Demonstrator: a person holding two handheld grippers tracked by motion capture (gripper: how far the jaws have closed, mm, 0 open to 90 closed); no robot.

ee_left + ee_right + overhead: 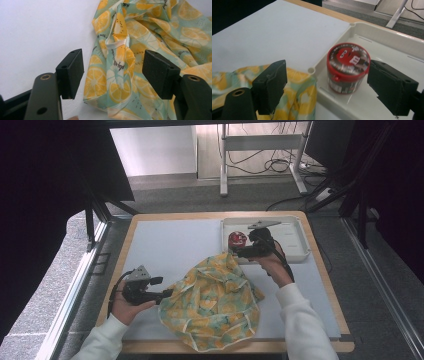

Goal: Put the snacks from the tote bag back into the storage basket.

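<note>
- My left forearm comes in low at the near left corner of the table (pixel 150 227), white sleeve to the wrist, with my left hand (pixel 126 306) wrapped under the left gripper (pixel 165 293), palm turned up.
- That gripper lies nearly level, pointing right at the edge of the lemon-print cloth (pixel 215 302). In the left gripper view its jaws stand wide apart with a fold of the cloth (pixel 120 62) between them; neither pad presses on it.
- The cloth sits crumpled in a heap on the pale mat, near the front edge, between my two hands.
- My right forearm reaches forward and slightly left past the cloth's right side, my right hand (pixel 272 265) holding the right gripper (pixel 239 251) at the near left corner of the white tray (pixel 300 242).
- In the right gripper view the jaws gape open, holding nothing. The red-lidded tub (pixel 348 67) stands upright in the tray, between the pads but apparently a little beyond them; the picture is blurred, so I cannot tell whether the right pad touches it.
- The cloth's far edge laps against the tray's corner.
</note>
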